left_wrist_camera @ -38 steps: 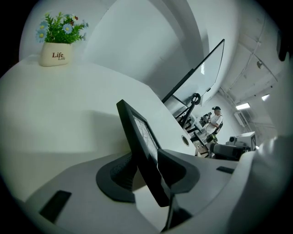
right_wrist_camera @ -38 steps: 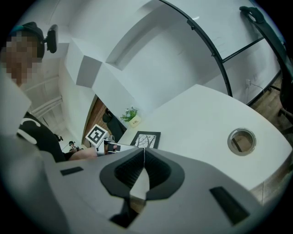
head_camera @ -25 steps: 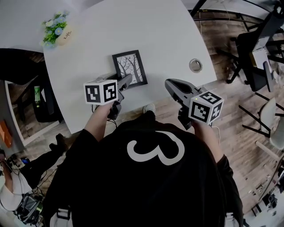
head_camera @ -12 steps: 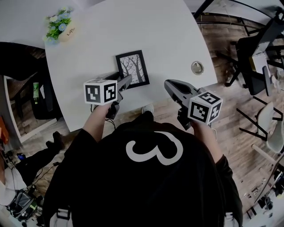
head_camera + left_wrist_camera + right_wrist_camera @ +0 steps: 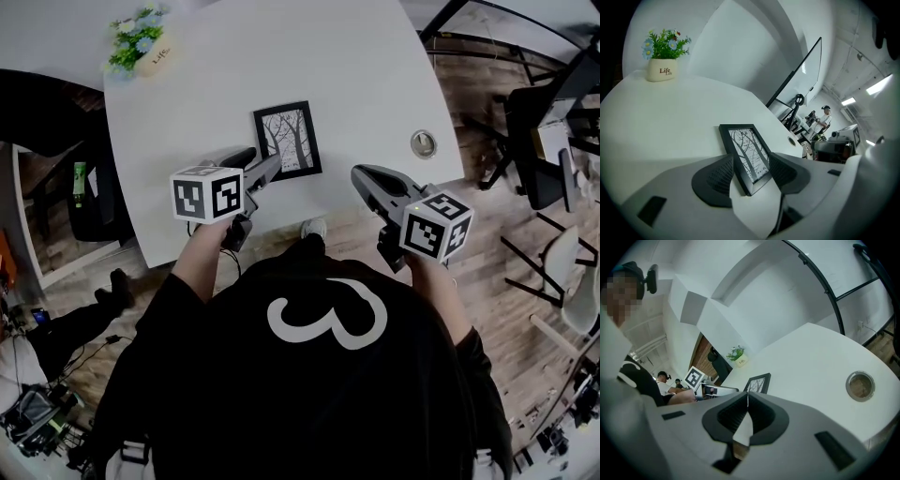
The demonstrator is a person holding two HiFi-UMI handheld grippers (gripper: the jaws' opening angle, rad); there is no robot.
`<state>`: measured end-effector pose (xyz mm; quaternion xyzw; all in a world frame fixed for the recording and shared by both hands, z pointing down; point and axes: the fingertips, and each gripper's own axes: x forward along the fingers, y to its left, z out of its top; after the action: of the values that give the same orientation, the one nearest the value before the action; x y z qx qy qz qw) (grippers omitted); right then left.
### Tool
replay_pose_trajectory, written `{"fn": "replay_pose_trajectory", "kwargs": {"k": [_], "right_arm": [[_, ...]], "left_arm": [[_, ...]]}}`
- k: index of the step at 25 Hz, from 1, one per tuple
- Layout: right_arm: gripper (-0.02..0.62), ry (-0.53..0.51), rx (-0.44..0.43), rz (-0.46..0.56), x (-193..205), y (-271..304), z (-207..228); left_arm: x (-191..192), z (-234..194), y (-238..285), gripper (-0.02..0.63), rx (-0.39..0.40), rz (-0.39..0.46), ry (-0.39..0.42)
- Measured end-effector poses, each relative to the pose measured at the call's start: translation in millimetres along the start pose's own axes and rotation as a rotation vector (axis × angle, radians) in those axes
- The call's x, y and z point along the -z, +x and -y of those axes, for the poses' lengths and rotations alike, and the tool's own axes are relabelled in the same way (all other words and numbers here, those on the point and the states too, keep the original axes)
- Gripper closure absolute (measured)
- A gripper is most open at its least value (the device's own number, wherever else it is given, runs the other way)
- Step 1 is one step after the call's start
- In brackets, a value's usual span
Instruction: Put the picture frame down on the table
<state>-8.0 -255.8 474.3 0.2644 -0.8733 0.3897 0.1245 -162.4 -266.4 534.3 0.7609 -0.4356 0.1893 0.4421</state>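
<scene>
At the table edge, left tool, jaws just parted, flanks the picture frame; right tool closed.

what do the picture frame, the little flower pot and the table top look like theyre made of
The picture frame has a black matte border, likely painted wood or plastic; whether glass covers the tree print I cannot tell. The pot is cream, smooth and faintly glossy with printed lettering, probably ceramic. The table is plain white with a soft sheen, likely laminate or painted board.

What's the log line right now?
picture frame: flat on table | left gripper: just opened, frame corner between jaws | right gripper: shut, empty
</scene>
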Motion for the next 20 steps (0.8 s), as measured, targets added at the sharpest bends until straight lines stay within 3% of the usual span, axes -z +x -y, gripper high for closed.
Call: {"fn": "replay_pose_trajectory", "kwargs": {"k": [6, 12, 20], "right_arm": [[0.571, -0.039, -0.027, 0.006, -3.3, -4.6, -12.1], [0.571, -0.084, -0.06, 0.017, -7.0, -21.5, -31.5], [0.571, -0.173, -0.111, 0.041, -8.6, -56.8, -74.1]], "left_arm": [[-5.0, 31.8, -24.6, 0.387, 0.073, 0.084, 0.017], [-8.9, 76.4, -58.5, 0.529, 0.175, 0.207, 0.012], [8.4, 139.8, -93.7, 0.557, 0.288, 0.265, -0.016]]}}
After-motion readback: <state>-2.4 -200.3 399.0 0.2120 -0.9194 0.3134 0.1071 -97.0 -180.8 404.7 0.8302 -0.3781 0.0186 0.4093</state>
